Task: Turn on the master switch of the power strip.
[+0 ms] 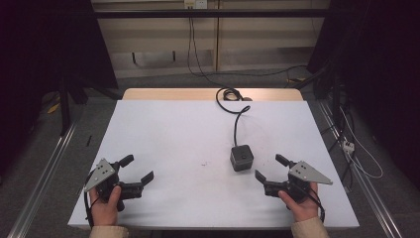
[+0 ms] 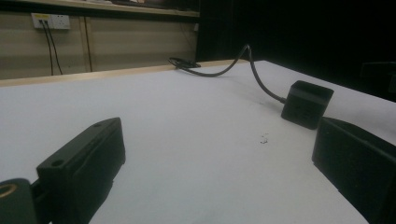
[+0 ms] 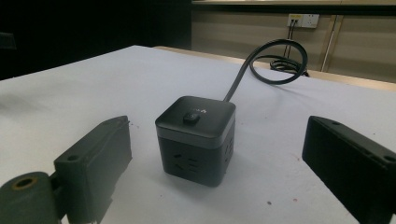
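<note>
Both hand-held grippers, left [image 1: 139,170] and right [image 1: 270,167], are resting spread and empty at the counter's [image 1: 163,129] 7 and 5 o'clock, apparently staging toward the socket cube [image 1: 241,157] sitting just right of centre

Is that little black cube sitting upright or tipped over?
Upright. The cube rests flat on the white table, its switch facing up and sockets on its sides; its cable trails away behind.
</note>
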`<state>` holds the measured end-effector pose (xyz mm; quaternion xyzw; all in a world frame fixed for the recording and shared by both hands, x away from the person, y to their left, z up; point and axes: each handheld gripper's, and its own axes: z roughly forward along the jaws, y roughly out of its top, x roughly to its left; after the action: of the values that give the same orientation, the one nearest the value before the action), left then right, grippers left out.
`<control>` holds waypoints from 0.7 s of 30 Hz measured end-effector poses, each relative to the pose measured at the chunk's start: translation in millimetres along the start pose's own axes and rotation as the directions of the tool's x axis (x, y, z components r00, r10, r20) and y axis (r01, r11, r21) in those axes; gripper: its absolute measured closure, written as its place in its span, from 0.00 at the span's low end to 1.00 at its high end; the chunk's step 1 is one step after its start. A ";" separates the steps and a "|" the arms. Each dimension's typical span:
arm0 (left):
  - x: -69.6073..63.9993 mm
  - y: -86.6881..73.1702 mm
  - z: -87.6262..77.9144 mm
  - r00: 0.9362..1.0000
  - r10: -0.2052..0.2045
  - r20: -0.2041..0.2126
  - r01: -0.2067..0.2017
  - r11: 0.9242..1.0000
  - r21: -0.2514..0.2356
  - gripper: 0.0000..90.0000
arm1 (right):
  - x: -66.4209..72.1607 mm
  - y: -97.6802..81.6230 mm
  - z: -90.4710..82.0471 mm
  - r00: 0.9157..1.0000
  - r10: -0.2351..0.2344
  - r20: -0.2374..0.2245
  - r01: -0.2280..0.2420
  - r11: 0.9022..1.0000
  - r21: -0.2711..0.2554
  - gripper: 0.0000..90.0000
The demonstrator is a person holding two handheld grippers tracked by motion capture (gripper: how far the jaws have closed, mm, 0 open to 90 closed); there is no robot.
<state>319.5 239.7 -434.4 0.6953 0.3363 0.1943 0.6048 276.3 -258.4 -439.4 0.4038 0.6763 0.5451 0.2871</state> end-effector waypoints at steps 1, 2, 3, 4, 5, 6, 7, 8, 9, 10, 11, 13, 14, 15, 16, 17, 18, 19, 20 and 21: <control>0.0 0.0 0.0 1.000 0.000 0.000 0.000 1.000 0.000 0.03 | 0.0 0.0 0.0 1.000 0.000 0.000 0.000 1.000 0.000 0.08; -0.1 0.0 0.1 1.000 0.001 -0.001 -0.001 1.000 -0.001 0.03 | -1.0 0.9 1.3 1.000 0.002 -0.001 -0.002 1.000 0.002 0.09; -0.1 -0.1 0.3 1.000 -0.001 0.000 0.001 1.000 -0.001 0.03 | -1.5 1.1 1.9 1.000 0.006 -0.001 -0.006 1.000 0.004 0.09; -0.4 -0.8 1.3 1.000 -0.005 0.005 0.005 1.000 0.000 0.03 | -2.1 1.3 2.4 1.000 0.009 -0.001 -0.009 1.000 0.005 0.09; -0.4 -0.8 1.3 1.000 -0.005 0.005 0.005 1.000 0.000 0.03 | -2.5 1.3 2.8 1.000 0.016 0.000 -0.016 1.000 0.006 0.10; -0.5 -1.0 1.5 1.000 -0.003 0.006 0.003 1.000 0.004 0.03 | -3.0 1.5 3.0 1.000 0.017 0.000 -0.017 1.000 0.006 0.10; -0.9 -0.9 1.9 1.000 0.004 0.010 -0.004 1.000 0.011 0.03 | -3.5 1.9 3.4 1.000 0.017 -0.001 -0.017 1.000 0.005 0.11; -0.9 -0.6 2.0 1.000 0.007 0.011 -0.007 1.000 0.010 0.03 | -4.1 2.5 3.4 1.000 0.019 -0.002 -0.019 1.000 0.007 0.12; -1.0 -0.4 2.3 1.000 0.006 0.013 -0.006 1.000 0.010 0.03 | -4.7 3.0 3.8 1.000 0.016 -0.002 -0.016 1.000 0.006 0.12; -1.0 -0.4 2.3 1.000 0.006 0.013 -0.006 1.000 0.010 0.03 | -4.7 3.0 3.8 1.000 0.016 -0.002 -0.016 1.000 0.006 0.12; -1.4 -0.2 2.7 1.000 0.001 0.015 -0.001 1.000 0.007 0.03 | -5.3 4.0 4.9 1.000 0.015 -0.006 -0.014 1.000 0.012 0.14; -1.1 -0.3 3.0 1.000 0.004 0.013 -0.004 1.000 0.009 0.03 | -5.4 4.8 6.5 1.000 0.010 -0.010 -0.010 1.000 0.018 0.15; -1.2 -0.5 3.2 1.000 0.001 0.013 -0.001 1.000 0.010 0.03 | -5.4 4.8 6.5 1.000 0.010 -0.010 -0.010 1.000 0.018 0.15; -1.5 -1.1 4.0 1.000 0.000 0.018 -0.001 1.000 0.012 0.03 | -5.6 5.6 8.4 1.000 0.025 -0.011 -0.025 1.000 0.019 0.16; -1.5 -1.1 4.0 1.000 0.000 0.018 -0.001 1.000 0.012 0.03 | -5.4 6.2 9.5 0.999 0.030 -0.013 -0.030 0.999 0.020 0.17; -1.4 -0.5 4.4 1.000 0.004 0.020 -0.004 1.000 0.011 0.03 | -5.4 6.9 10.7 1.000 0.024 -0.013 -0.024 0.999 0.021 0.17; -1.1 -0.1 4.5 1.000 0.005 0.021 -0.006 1.000 0.010 0.03 | -5.2 7.6 12.0 1.000 0.020 -0.013 -0.020 1.000 0.023 0.17; -1.1 -0.1 4.5 1.000 0.005 0.021 -0.006 1.000 0.010 0.03 | -5.2 8.2 13.4 1.000 0.017 -0.015 -0.016 1.000 0.025 0.18; -0.5 0.4 4.5 1.000 0.013 0.018 -0.013 1.000 0.011 0.03 | -5.0 8.7 14.7 1.000 0.018 -0.016 -0.018 1.000 0.025 0.18; 0.0 0.5 4.4 1.000 0.013 0.017 -0.013 1.000 0.011 0.03 | -5.0 9.1 16.0 1.000 0.017 -0.019 -0.016 1.000 0.025 0.19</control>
<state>322.5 236.5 -434.7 0.7024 0.3277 0.1905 0.6025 294.2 -253.9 -434.7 0.4076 0.6825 0.5428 0.2709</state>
